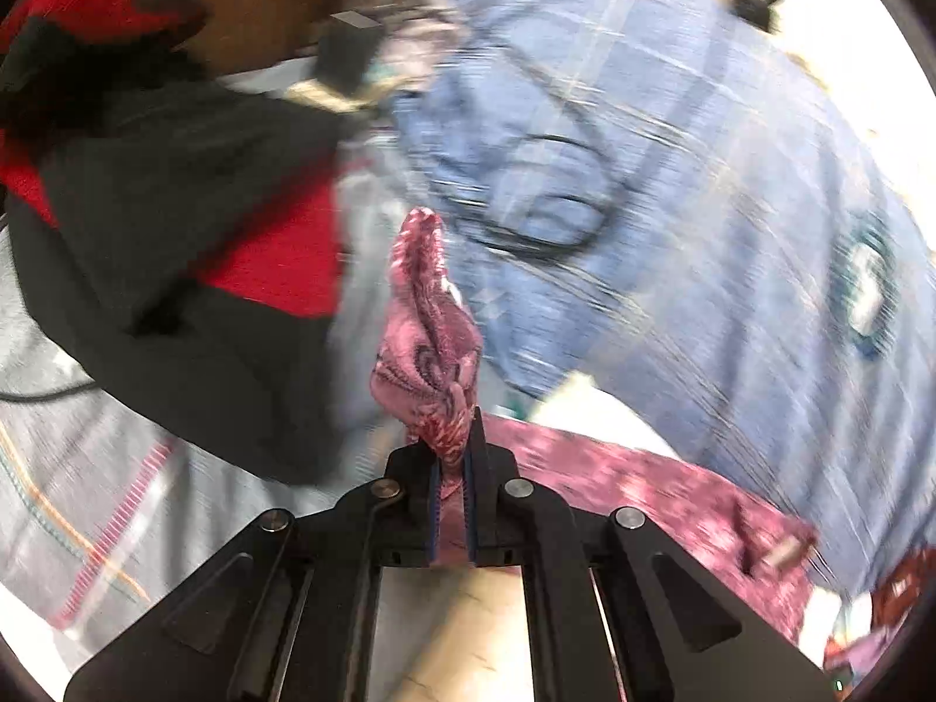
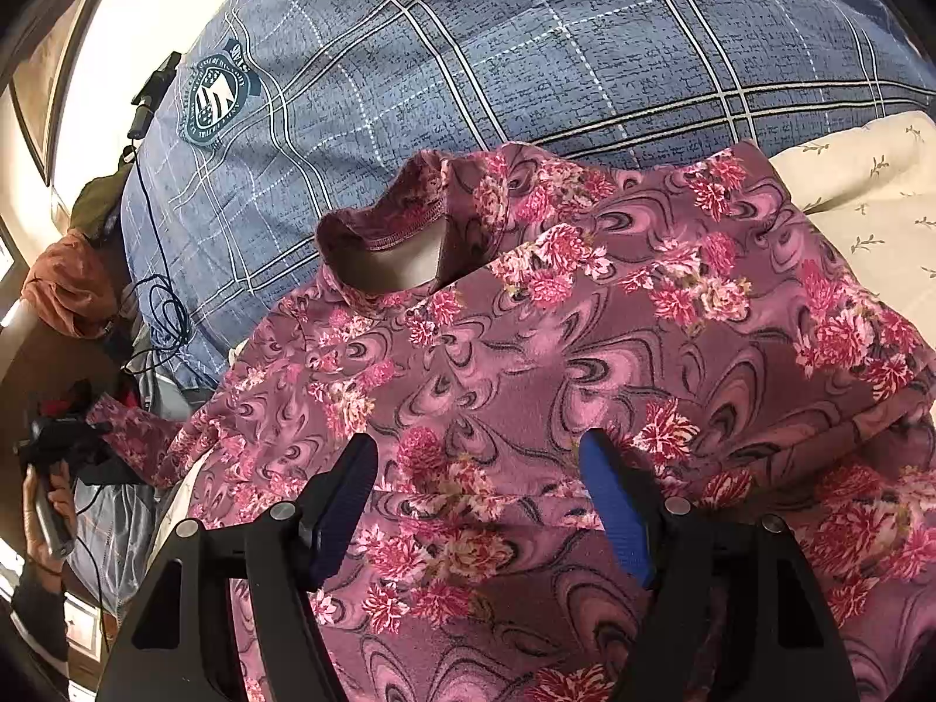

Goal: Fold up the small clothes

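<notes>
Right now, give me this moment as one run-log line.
left gripper: shut on pink floral top, fabric bunched | right gripper: open over the top | surface: blue plaid bedding | fold: not yet done

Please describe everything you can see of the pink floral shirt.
The pink floral shirt looks like soft knit fabric, mauve with swirls and red-pink flower clusters. It lies spread on the bed, its stitched neckline open toward the blue plaid pillow. The left gripper is shut on a bunched end of it. The right gripper hangs open above the body; contact cannot be judged.
</notes>
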`<move>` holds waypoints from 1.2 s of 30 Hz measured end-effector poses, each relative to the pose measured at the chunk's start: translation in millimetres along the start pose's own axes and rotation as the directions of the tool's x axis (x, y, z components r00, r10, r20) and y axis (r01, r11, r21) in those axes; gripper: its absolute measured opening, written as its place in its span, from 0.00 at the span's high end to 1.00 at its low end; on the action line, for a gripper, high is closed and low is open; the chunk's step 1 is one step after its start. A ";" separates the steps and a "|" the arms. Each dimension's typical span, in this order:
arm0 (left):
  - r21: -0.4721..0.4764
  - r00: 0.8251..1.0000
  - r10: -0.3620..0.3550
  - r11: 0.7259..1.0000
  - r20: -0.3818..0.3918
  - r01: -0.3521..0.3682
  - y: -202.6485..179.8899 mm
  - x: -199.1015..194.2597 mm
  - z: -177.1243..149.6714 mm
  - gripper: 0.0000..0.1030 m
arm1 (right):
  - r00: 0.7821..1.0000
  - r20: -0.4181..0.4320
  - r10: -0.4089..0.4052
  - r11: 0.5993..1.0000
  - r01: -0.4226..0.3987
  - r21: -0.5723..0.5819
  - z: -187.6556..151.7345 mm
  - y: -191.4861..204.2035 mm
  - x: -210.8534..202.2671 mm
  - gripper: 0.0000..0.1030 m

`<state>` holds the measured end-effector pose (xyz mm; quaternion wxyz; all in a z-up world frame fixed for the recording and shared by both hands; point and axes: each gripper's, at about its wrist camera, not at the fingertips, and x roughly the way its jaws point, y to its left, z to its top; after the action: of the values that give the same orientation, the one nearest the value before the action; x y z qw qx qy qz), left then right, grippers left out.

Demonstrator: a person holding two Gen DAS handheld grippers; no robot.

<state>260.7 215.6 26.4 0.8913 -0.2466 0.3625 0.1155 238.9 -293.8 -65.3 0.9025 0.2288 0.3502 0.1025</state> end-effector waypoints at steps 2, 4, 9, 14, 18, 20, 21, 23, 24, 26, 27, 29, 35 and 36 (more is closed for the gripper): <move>0.033 0.998 -0.055 0.998 -0.003 0.055 -26.3 -9.4 -9.3 0.96 | 1.000 0.001 0.002 1.000 -0.002 0.002 -0.2 -0.5 -0.3 0.28; 0.057 0.994 -0.110 0.992 -0.016 0.111 -52.1 -17.4 -19.4 0.96 | 1.000 0.003 0.004 1.000 -0.004 0.004 -1.1 -1.7 -1.5 0.28; 0.115 0.974 -0.218 0.968 -0.067 0.225 -124.4 -19.2 -50.5 0.96 | 1.000 0.008 0.016 1.000 -0.017 0.014 -2.2 -4.5 -2.7 0.28; 0.131 0.939 -0.294 0.939 -0.182 0.319 -197.3 2.4 -94.0 0.96 | 0.999 0.013 0.030 0.999 -0.030 0.022 -3.1 -7.3 -3.7 0.28; 0.171 0.917 -0.302 0.921 -0.259 0.351 -250.6 24.3 -132.8 0.96 | 0.999 0.021 0.049 0.998 -0.050 0.034 -4.5 -11.9 -6.0 0.28; 0.185 0.903 -0.299 0.912 -0.309 0.365 -273.9 37.9 -154.9 0.96 | 0.998 0.025 0.058 0.998 -0.059 0.039 -5.0 -13.7 -6.9 0.28; 0.188 0.896 -0.298 0.909 -0.329 0.372 -281.2 43.6 -163.0 0.96 | 0.998 0.027 0.062 0.997 -0.063 0.041 -5.1 -14.7 -7.4 0.28; 0.199 0.887 -0.276 0.909 -0.371 0.366 -293.8 58.1 -181.4 0.96 | 0.997 0.030 0.068 0.997 -0.069 0.045 -6.2 -16.3 -8.5 0.28; 0.202 0.882 -0.267 0.909 -0.388 0.364 -295.7 63.6 -186.9 0.96 | 0.997 0.031 0.070 0.996 -0.072 0.047 -6.9 -16.8 -9.0 0.28; 0.188 0.864 -0.264 0.909 -0.428 0.371 -290.8 71.0 -195.6 0.93 | 0.997 0.031 0.073 0.996 -0.074 0.049 -7.2 -17.6 -9.2 0.28; 0.173 0.853 -0.273 0.908 -0.444 0.381 -284.8 70.7 -196.9 0.91 | 0.997 0.031 0.073 0.996 -0.075 0.050 -6.9 -17.7 -9.1 0.28; 0.106 0.814 -0.334 0.897 -0.475 0.430 -260.7 63.8 -192.2 0.86 | 0.997 0.029 0.077 0.995 -0.078 0.056 -6.8 -18.3 -9.3 0.28; 0.009 0.866 -0.363 0.921 -0.344 0.389 -168.1 37.1 -170.5 0.55 | 0.988 -0.001 0.154 0.980 -0.153 0.131 10.1 -3.5 -2.6 0.26; -0.011 0.866 -0.365 0.923 -0.340 0.385 -158.7 39.4 -168.9 0.55 | 0.985 -0.007 0.174 0.976 -0.172 0.133 12.9 2.5 1.0 0.26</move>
<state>250.2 -6.9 -48.9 0.8283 -0.3027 0.4574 -0.1140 248.3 -295.7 -56.3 0.8698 0.3165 0.3433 0.1595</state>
